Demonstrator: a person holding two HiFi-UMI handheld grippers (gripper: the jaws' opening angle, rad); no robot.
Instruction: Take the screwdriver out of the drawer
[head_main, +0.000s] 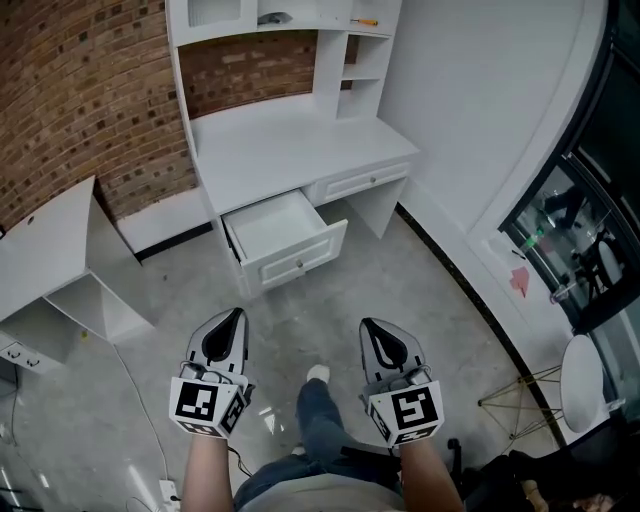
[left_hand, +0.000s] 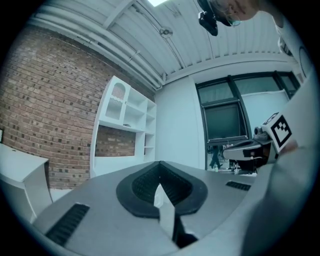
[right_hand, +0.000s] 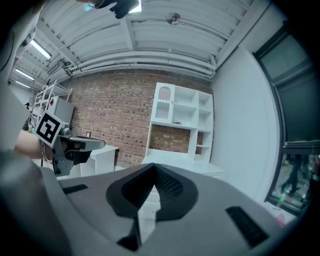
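Note:
The white desk (head_main: 290, 150) stands against the brick wall, and its left drawer (head_main: 285, 232) is pulled out; the inside looks white and bare. A small orange-handled tool (head_main: 364, 21), probably the screwdriver, lies on the top right shelf of the hutch. My left gripper (head_main: 233, 316) and right gripper (head_main: 369, 326) are held side by side over the floor, well short of the drawer, both shut and holding nothing. The left gripper view shows its jaws (left_hand: 160, 165) closed together and the hutch (left_hand: 125, 130) far off. In the right gripper view the right gripper (right_hand: 154, 168) is likewise closed.
A second white desk (head_main: 50, 250) stands at the left. A round white stool (head_main: 590, 372) and dark glass windows (head_main: 570, 230) are at the right. A cable and socket strip (head_main: 166, 489) lie on the floor. The person's leg and shoe (head_main: 318, 376) show between the grippers.

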